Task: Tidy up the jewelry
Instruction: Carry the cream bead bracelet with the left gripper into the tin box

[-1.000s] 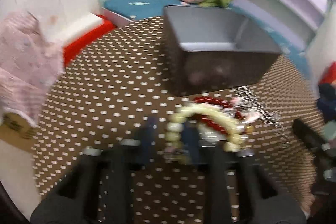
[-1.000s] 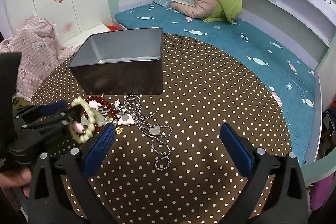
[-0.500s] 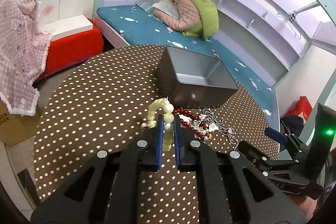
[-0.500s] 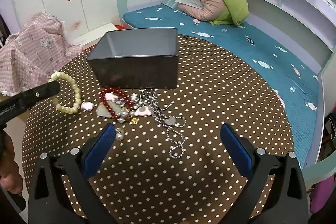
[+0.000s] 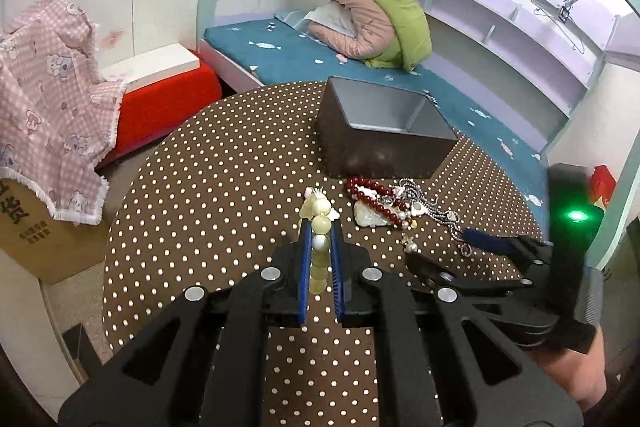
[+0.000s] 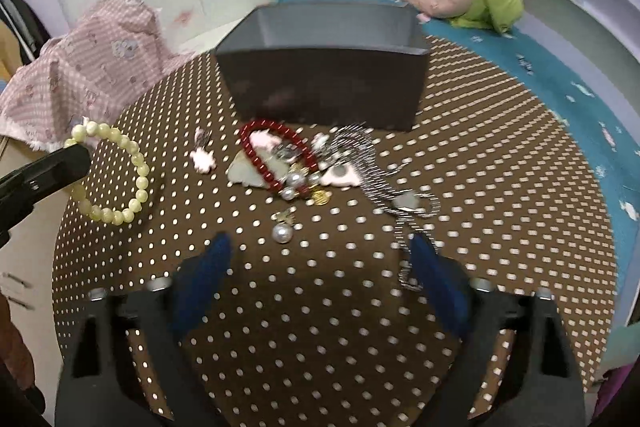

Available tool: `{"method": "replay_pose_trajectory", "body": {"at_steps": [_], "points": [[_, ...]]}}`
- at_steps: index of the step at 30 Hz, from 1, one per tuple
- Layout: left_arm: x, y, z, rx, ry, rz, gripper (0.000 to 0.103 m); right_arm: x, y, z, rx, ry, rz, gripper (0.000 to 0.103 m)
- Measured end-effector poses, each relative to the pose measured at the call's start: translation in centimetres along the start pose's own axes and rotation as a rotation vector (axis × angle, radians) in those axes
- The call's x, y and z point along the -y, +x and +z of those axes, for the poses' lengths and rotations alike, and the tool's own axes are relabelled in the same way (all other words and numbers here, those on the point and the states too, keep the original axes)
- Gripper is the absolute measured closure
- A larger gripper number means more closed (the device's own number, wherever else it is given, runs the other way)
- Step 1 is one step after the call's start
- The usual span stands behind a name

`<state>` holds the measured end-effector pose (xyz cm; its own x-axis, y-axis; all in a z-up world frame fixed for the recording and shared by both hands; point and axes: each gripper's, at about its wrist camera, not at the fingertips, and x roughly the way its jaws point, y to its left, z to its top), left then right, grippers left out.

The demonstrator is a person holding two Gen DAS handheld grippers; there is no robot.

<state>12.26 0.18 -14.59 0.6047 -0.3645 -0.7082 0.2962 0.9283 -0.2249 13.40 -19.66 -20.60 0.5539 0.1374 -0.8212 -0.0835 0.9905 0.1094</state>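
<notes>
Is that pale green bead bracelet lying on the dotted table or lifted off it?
Lifted. The pale green bead bracelet hangs pinched in the shut left gripper, above the brown polka-dot table.

Tablecloth (image 5: pixel 224 187): brown, white polka dots. Box (image 5: pixel 376 147): dark grey outside, lighter grey inside. In front of the box: dark red bead bracelet (image 6: pixel 276 155), silver chain (image 6: pixel 384 183). Pale yellow-green bead bracelet (image 6: pixel 120 175) left of the box. Gripper pads (image 5: pixel 306 267) blue.

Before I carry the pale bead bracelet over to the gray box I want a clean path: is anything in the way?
Nothing visible blocks it. The left gripper holds the pale bead bracelet above the table, and the gray box is open-topped. The red bead bracelet and chains lie low in front.
</notes>
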Motion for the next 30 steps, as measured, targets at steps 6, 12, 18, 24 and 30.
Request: {"method": "replay_pose_trajectory", "body": {"at_steps": [6,12,18,24,30], "points": [[0.0,-0.2,-0.2,0.008,0.006,0.012,0.094,-0.9,0.2,0.3,0.032,-0.069,-0.031,0.079],[0.0,-0.4,0.0,0.018,0.006,0.020,0.094,-0.4,-0.1,0.1,0.035,-0.075,0.018,0.094],[0.4,-0.6,0.3,0.026,0.012,0.021,0.094,0.8,-1.8,-0.1,0.054,-0.052,0.070,0.094],[1.0,-0.9,1.6,0.051,0.026,0.012,0.094,0.4,-4.7,1.7,0.103,-0.065,0.102,0.094],[2.7,-2.0,5.6,0.127,0.065,-0.026,0.094,-0.2,-9.0,5.4,0.224,-0.110,0.100,0.093]]}}
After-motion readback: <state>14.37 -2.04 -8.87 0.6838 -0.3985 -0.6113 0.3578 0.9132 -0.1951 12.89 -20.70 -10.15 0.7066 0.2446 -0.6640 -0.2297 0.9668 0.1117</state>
